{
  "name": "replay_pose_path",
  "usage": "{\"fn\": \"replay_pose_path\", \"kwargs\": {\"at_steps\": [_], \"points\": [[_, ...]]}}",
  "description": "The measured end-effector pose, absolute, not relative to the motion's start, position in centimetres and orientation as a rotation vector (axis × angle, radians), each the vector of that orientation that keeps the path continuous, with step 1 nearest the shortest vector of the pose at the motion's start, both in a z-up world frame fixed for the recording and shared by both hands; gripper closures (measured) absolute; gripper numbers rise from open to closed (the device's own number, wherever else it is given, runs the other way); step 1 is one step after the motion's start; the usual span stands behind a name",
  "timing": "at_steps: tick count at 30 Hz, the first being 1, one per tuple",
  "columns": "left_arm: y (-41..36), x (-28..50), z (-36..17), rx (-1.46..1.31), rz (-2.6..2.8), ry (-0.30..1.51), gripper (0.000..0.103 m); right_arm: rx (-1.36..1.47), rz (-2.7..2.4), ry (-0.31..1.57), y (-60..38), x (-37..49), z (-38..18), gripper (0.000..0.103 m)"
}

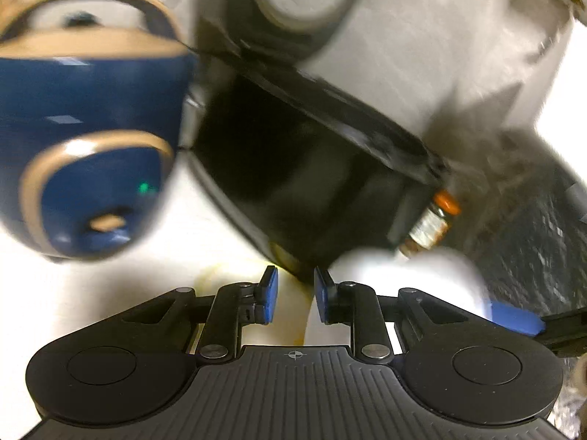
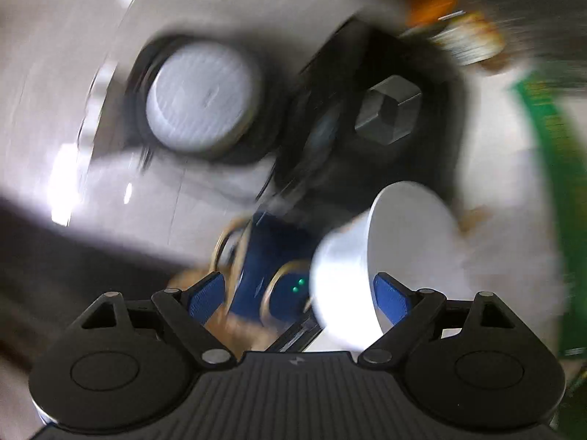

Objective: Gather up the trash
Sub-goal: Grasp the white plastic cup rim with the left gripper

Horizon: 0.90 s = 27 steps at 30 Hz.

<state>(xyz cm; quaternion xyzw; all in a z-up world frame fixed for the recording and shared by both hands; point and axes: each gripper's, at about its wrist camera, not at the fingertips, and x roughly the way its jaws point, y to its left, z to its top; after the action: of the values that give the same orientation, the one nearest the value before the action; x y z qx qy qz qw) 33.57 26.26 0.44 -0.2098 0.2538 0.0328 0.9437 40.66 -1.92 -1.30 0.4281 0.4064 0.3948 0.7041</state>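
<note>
Right gripper (image 2: 301, 295) stands wide, its blue pads either side of a white paper cup (image 2: 363, 256) lying on its side, base toward the camera, long axis running away and slightly rightward. I cannot tell whether the pads touch it, since blur hides the contact. Left gripper (image 1: 291, 295) is narrow, with nothing between its pads. In its view the same cup shows as a white blur just right of its tip, so of the 2 the right one is the nearer by far. Ahead of both sits a black plastic bin (image 1: 293, 183), mouth dark and open, with a small orange-capped bottle (image 1: 433, 222) at its corner. A blue round speaker with tan trim (image 1: 88, 154) stands left on the white bench (image 1: 205, 227), which bears a yellowish stain.
</note>
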Motion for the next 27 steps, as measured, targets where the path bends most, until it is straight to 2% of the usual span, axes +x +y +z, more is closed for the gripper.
{"fn": "replay_pose_path", "kwargs": {"at_steps": [4, 9, 17, 19, 21, 24, 27], "points": [[27.9, 30.8, 2.1, -0.458, 0.132, 0.476, 0.078, 0.690, 0.828, 0.884, 2.1, 39.6, 1.2, 0.014], [26.9, 28.7, 4.0, -0.459, 0.071, 0.432, 0.078, 0.412, 0.598, 0.761, 0.9, 38.1, 2.5, 0.014], [20.6, 24.2, 6.8, -0.160, -0.074, 0.375, 0.078, -0.044, 0.293, 0.643, -2.1, 34.4, 0.3, 0.014], [18.5, 22.8, 6.8, -0.021, -0.128, 0.388, 0.078, -0.067, 0.308, 0.647, -2.6, 33.6, -0.4, 0.014], [16.7, 22.1, 5.8, 0.102, -0.185, 0.441, 0.073, -0.044, 0.364, 0.656, -2.9, 32.6, -1.2, 0.014], [15.5, 21.6, 3.8, 0.256, -0.128, 0.488, 0.073, 0.011, 0.503, 0.694, -1.9, 31.2, -2.1, 0.014], [16.6, 22.3, 2.3, 0.245, -0.056, 0.543, 0.073, 0.018, 0.587, 0.736, 0.1, 30.2, -3.4, 0.014]]}}
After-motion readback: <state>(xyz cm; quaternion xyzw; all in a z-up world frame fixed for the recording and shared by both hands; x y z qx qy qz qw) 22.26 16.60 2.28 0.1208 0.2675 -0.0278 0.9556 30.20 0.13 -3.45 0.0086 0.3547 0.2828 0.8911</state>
